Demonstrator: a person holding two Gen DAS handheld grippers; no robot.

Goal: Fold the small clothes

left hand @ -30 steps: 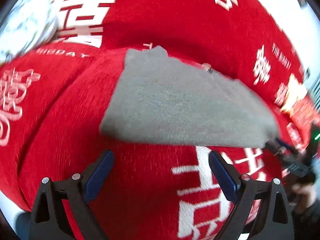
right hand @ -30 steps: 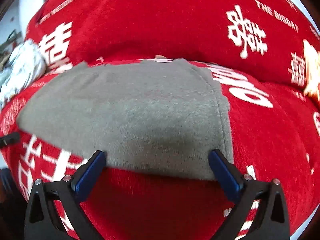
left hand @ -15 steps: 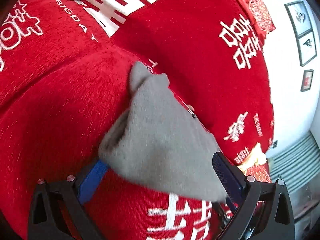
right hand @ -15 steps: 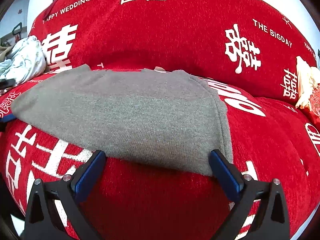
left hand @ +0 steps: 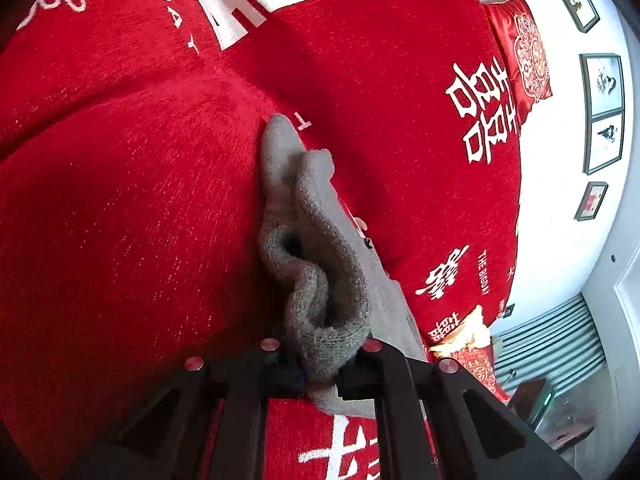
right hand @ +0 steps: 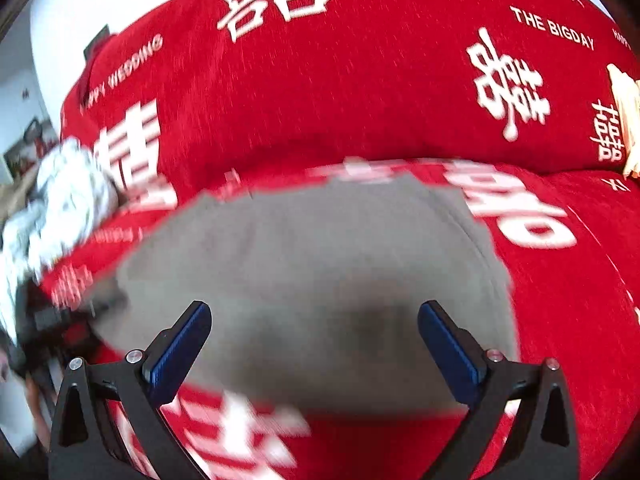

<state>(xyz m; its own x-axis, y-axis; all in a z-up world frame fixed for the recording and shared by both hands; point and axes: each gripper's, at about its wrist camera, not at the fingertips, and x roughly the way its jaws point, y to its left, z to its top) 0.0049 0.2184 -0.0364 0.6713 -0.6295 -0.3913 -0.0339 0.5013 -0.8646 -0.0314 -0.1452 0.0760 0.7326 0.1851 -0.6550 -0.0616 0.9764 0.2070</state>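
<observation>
A small grey knit garment (right hand: 312, 280) lies spread on the red sofa seat (right hand: 560, 300). In the left wrist view my left gripper (left hand: 320, 372) is shut on the garment's near left edge (left hand: 320, 332), and the pinched cloth bunches into a thick fold rising in front of the jaws. The rest of the garment runs away from there as a narrow strip. My right gripper (right hand: 314, 344) hovers over the near edge of the garment with its blue pads (right hand: 180, 348) wide apart and nothing between them. That view is blurred by motion.
The sofa's red backrest (right hand: 360, 80) with white lettering rises behind the seat. A crumpled white patterned cloth (right hand: 68, 196) lies at the sofa's left end. A red cushion (left hand: 524, 48) and framed pictures (left hand: 604, 112) on a white wall show at the right.
My left gripper has rolled, reached the garment's edge and shut on it, bunching the cloth. My right gripper has risen and now looks over the garment from closer in.
</observation>
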